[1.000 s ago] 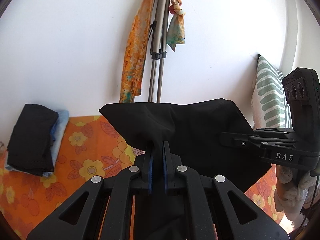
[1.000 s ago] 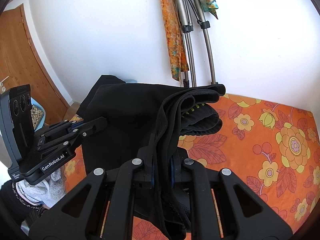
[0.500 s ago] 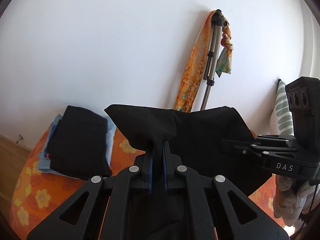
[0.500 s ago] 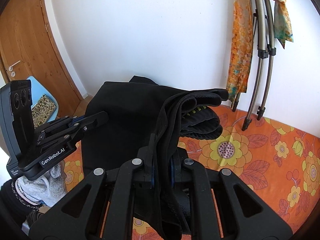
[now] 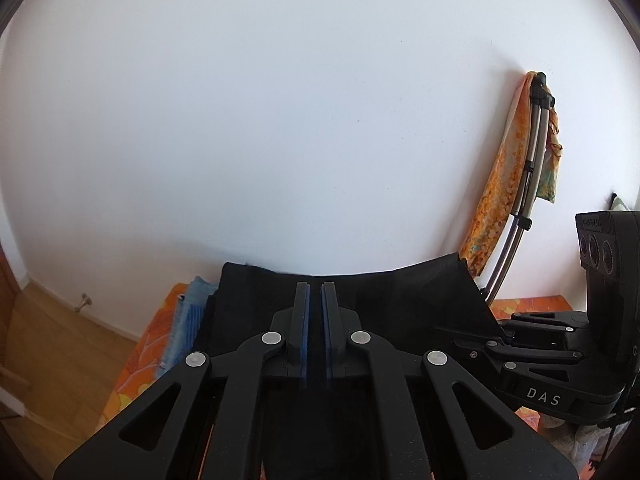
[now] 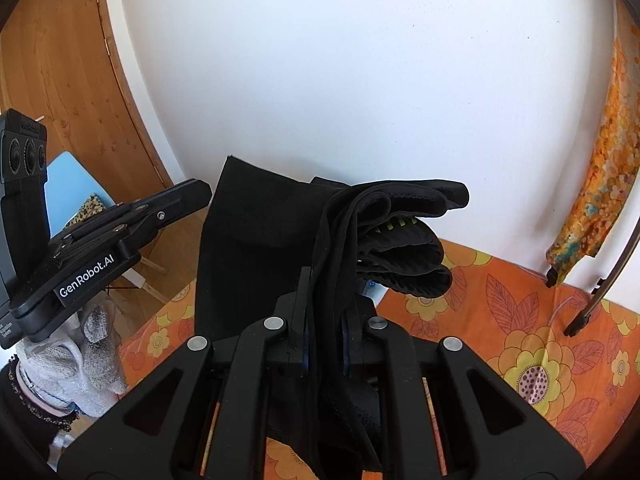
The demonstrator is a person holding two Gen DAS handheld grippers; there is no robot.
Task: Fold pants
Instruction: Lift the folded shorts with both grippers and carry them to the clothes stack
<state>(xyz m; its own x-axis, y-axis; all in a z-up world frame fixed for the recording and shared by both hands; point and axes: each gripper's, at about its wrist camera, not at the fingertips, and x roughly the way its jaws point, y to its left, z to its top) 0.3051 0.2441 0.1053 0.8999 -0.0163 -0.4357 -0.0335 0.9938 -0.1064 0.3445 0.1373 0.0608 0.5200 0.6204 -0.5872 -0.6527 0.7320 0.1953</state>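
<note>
Left wrist view: the left gripper (image 5: 315, 286) is showing a narrow gap between its blue-lined fingers, with nothing visibly between the tips; whether cloth is caught lower down cannot be told. The black pants (image 5: 360, 300) are spreading behind and below the fingers, their top edge running across toward the right gripper (image 5: 472, 334) at the right edge. Only this view is showing a folded blue cloth (image 5: 188, 316) lying beside the pants on the orange floral cover (image 5: 140, 356), and the wooden floor (image 5: 60, 360).

Right wrist view: the right gripper (image 6: 324, 280) is clamping a bunched band of the pants (image 6: 256, 248), which is passing up between its closed fingers and drooping to the right in ribbed folds (a yellow-green label is showing there). The flat panel is hanging left of the fingers. Only here are the wooden door (image 6: 64, 92), a blue chair (image 6: 76, 192) and the left gripper (image 6: 188, 196) from outside visible. An orange scarf (image 6: 600, 184) is hanging on the wall.
</note>
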